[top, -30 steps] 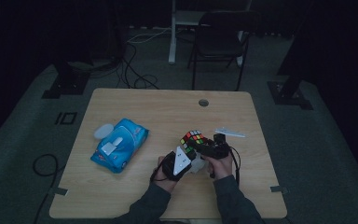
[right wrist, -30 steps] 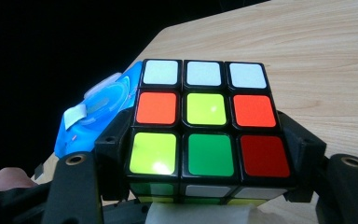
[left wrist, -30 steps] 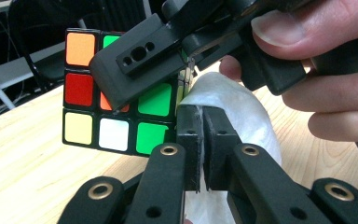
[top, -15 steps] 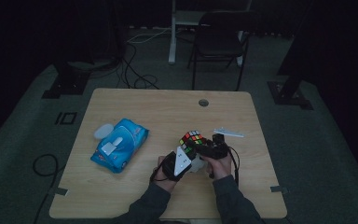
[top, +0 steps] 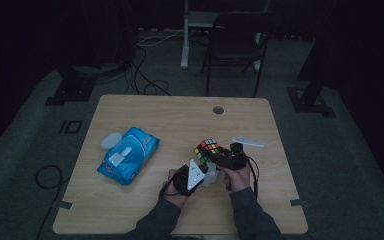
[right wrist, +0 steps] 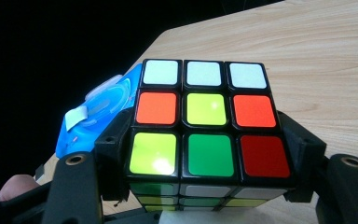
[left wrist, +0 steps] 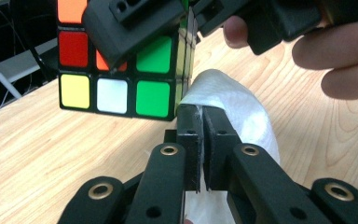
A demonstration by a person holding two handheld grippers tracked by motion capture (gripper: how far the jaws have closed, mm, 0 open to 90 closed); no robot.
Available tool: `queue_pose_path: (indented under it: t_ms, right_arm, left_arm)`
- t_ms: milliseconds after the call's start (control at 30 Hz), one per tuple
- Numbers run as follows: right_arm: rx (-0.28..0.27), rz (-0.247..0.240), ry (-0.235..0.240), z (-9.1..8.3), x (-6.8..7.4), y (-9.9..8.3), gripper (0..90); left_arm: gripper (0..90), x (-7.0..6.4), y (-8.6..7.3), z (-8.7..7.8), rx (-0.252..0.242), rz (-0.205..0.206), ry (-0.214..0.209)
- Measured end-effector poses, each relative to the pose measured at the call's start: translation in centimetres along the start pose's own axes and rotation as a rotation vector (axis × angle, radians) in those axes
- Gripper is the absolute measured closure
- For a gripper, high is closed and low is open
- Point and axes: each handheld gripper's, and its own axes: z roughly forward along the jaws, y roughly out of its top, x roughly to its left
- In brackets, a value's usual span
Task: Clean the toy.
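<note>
The right gripper (right wrist: 205, 186) is clamping the cube (right wrist: 204, 128) steady while the left gripper (left wrist: 203, 112), pinching a wipe (left wrist: 233, 100), is probably cleaning it.

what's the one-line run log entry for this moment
left tool: shut on white wipe | right tool: shut on multicoloured puzzle cube | wipe touching cube | blue wipes pack: on table

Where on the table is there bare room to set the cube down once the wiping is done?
Bare wood runs along the far edge around the small round grommet hole, and between the blue wet-wipe pack and the multicoloured puzzle cube. The near left corner is free too. It is crowded near right, around the grippers, white wipe and a small white strip.
</note>
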Motion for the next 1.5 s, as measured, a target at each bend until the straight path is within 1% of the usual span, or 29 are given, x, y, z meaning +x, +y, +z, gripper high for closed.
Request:
queue_pose_path:
  t_ms: [133, 200, 367, 500, 600, 667, 767, 800, 1000, 1133, 1333, 1400, 1500]
  right_arm:
    - [-0.001, 0.000, 0.002, 0.0, 0.0, 0.0, 33.8]
    - [-0.001, -0.002, 0.002, -0.1, 0.0, 0.0, 33.8]
    - [0.007, -0.013, -0.004, -0.2, -0.1, 0.0, 33.8]
    - [0.017, -0.020, -0.006, -0.1, -0.1, -0.1, 33.8]
    - [0.021, -0.021, 0.002, 0.0, -0.1, -0.1, 33.8]
    - [0.026, -0.029, 0.008, 0.0, 0.0, -0.1, 33.8]
    - [0.038, -0.048, 0.005, 0.0, 0.0, -0.2, 33.8]
    - [0.043, -0.055, -0.001, -0.1, 0.0, -0.2, 33.8]
    - [0.071, -0.089, -0.038, -0.1, -0.1, -0.6, 33.8]
    - [0.091, -0.134, -0.073, 0.0, 0.0, -0.9, 33.8]
    - [0.120, -0.223, -0.142, 0.0, 0.1, -1.2, 33.8]
    - [0.129, -0.250, -0.160, -0.1, 0.1, -1.3, 33.8]
    - [0.145, -0.301, -0.206, -0.1, -0.1, -1.6, 33.8]
  left_arm:
    - [87.6, 0.1, -0.3, -0.1, 0.011, 0.002, 0.002]
    - [87.6, 0.3, -0.5, -0.1, 0.014, -0.008, 0.010]
    - [87.6, 1.3, -1.0, -0.6, 0.018, -0.042, 0.034]
    - [87.6, 2.1, -1.0, -1.0, 0.008, -0.058, 0.053]
    - [87.6, 2.7, -1.0, -1.1, 0.005, -0.067, 0.065]
    - [87.6, 3.0, -1.0, -1.2, 0.004, -0.074, 0.075]
    - [87.6, 3.5, -1.1, -1.5, 0.000, -0.088, 0.087]
    - [87.5, 3.7, -1.1, -1.5, -0.004, -0.094, 0.092]
    - [87.6, 4.8, -1.1, -2.2, -0.006, -0.102, 0.124]
    - [87.5, 5.3, -1.2, -2.5, -0.004, -0.106, 0.145]
    - [87.6, 5.9, -1.6, -2.9, 0.020, -0.111, 0.169]
    - [87.5, 6.0, -1.8, -2.9, 0.034, -0.105, 0.177]
    - [87.5, 6.2, -2.1, -3.0, 0.051, -0.111, 0.182]
